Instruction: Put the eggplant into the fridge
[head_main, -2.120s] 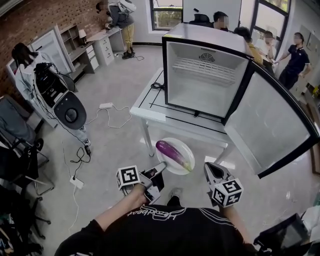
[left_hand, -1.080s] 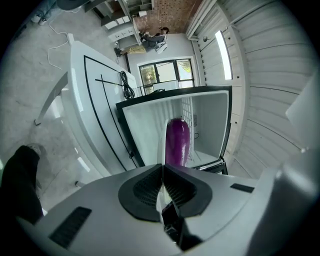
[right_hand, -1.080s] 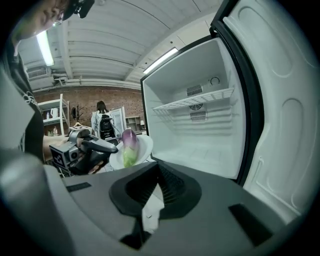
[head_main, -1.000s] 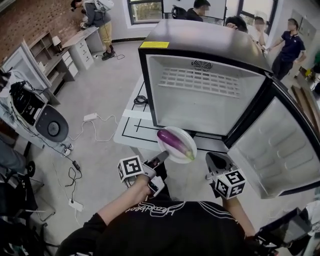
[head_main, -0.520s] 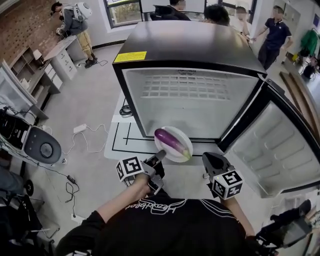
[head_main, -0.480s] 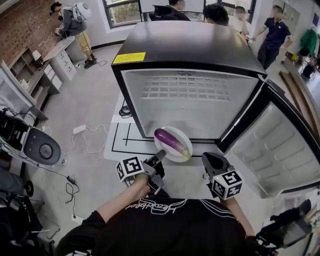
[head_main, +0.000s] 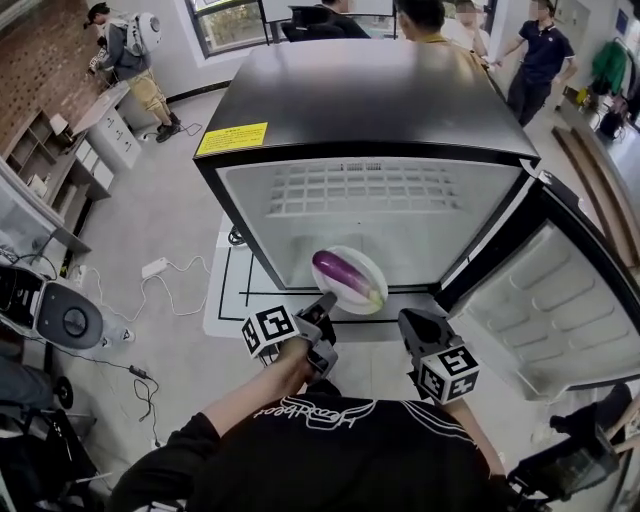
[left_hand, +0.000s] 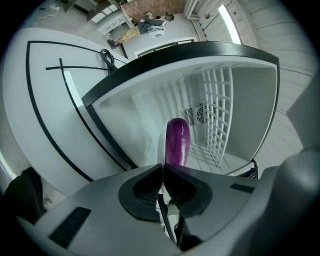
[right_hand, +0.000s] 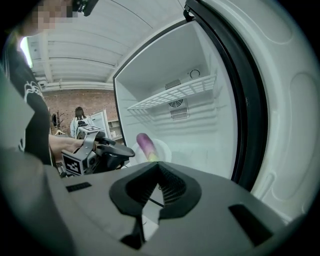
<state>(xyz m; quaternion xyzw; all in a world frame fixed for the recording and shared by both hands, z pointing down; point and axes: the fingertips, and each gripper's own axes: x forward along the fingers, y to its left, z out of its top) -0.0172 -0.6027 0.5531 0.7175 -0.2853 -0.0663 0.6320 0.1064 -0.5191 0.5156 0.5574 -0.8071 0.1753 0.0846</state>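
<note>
My left gripper (head_main: 327, 301) pinches the plate (head_main: 362, 260) bearing the eggplant (head_main: 348, 277), mid-frame at the fridge (head_main: 370, 90) mouth. Setting it inside is left. Right gripper (head_main: 411, 321) is closed and empty.

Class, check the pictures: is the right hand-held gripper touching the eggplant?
Apart. The head view shows a clear gap between the right hand-held gripper and the eggplant on its plate.

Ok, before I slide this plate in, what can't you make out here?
The plate: left gripper view, the left gripper's own body hides most of it.
Inside the fridge, the floor behind the plate: head view, plate and eggplant cover it.
The yellow label: head view, too small to read.
The fridge door: head view, cut off at the right edge.
</note>
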